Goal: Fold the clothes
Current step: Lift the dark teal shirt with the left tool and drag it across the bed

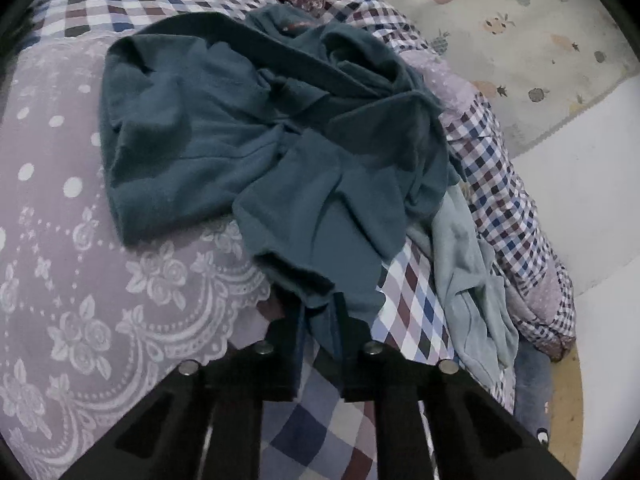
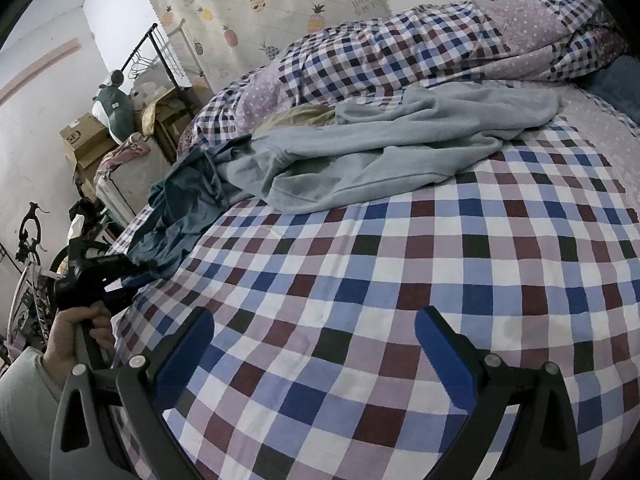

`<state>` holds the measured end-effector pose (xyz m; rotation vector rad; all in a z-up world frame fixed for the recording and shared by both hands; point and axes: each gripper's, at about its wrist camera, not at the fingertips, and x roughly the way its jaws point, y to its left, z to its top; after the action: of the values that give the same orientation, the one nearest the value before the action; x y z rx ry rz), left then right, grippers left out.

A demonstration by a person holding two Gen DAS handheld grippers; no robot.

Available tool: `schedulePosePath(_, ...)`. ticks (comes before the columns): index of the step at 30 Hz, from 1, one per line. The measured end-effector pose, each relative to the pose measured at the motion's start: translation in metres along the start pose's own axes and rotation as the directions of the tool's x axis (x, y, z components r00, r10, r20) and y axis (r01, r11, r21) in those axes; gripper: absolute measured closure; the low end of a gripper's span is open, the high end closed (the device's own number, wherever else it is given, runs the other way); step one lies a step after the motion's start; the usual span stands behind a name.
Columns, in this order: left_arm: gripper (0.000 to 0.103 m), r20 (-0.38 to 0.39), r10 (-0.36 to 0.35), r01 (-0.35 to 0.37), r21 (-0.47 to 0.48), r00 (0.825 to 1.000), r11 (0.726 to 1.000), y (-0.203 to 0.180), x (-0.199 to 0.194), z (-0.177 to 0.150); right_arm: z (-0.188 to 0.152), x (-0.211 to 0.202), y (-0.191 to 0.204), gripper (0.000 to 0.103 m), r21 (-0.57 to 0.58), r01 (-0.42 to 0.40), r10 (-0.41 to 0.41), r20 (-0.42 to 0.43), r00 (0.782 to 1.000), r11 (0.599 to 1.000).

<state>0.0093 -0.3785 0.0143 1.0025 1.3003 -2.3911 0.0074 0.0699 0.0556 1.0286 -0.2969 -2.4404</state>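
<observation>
- The bed point(image 2: 400, 280) fills most of the room from where I stand; its checked sheet lies flat and bare across the whole near half, a wide open patch for laying things out.
- A checked quilt point(image 2: 420, 52) is bunched in a long ridge along the far side of the bed, against the pineapple curtain point(image 2: 248, 4), closing off that edge.
- A mauve lace cover point(image 1: 80, 240) spreads over one part of the bed; its scalloped border runs just beside the left gripper.
- The dark teal garment point(image 1: 260, 152) lies crumpled, partly on the lace cover and partly on the checked sheet, with its far folds up against the quilt.
- The pale blue garment point(image 2: 380, 148) sprawls loose between the teal one and the quilt, touching both, near the bed's middle.
- Boxes point(image 2: 84, 140) and a rack stand crowded past the bed's left end, leaving little room there.
- The left gripper point(image 1: 318, 320) sits at the near hem of the teal garment, its fingers closed on a fold of that cloth, which hangs down between them.
- The right gripper point(image 2: 314, 344) hovers low over the bare checked sheet, fingers spread wide and touching nothing.
- A hand point(image 2: 76, 340) wraps the left gripper's handle at the bed's edge.
</observation>
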Motion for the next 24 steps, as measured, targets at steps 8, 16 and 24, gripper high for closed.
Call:
schedulePosePath(8, 0.100, -0.050, -0.170, 0.174, 0.091, 0.984, 0.980, -0.050, -0.012, -0.037, -0.002, 0.000, 0.003, 0.000, 0.003, -0.015, 0.015, -0.001, 1.000, 1.000)
schedulePosePath(16, 0.101, -0.195, -0.304, 0.331, 0.127, 0.933, 0.935, -0.094, -0.020, -0.103, -0.003, -0.007, 0.001, 0.000, 0.054, -0.087, 0.087, 0.006, 0.996, 0.995)
schedulePosePath(24, 0.101, -0.251, -0.364, 0.398, 0.100, 0.897, 0.912, -0.115, -0.034, -0.162, -0.001, -0.015, -0.017, 0.000, 0.192, -0.198, 0.200, 0.010, 0.980, 0.961)
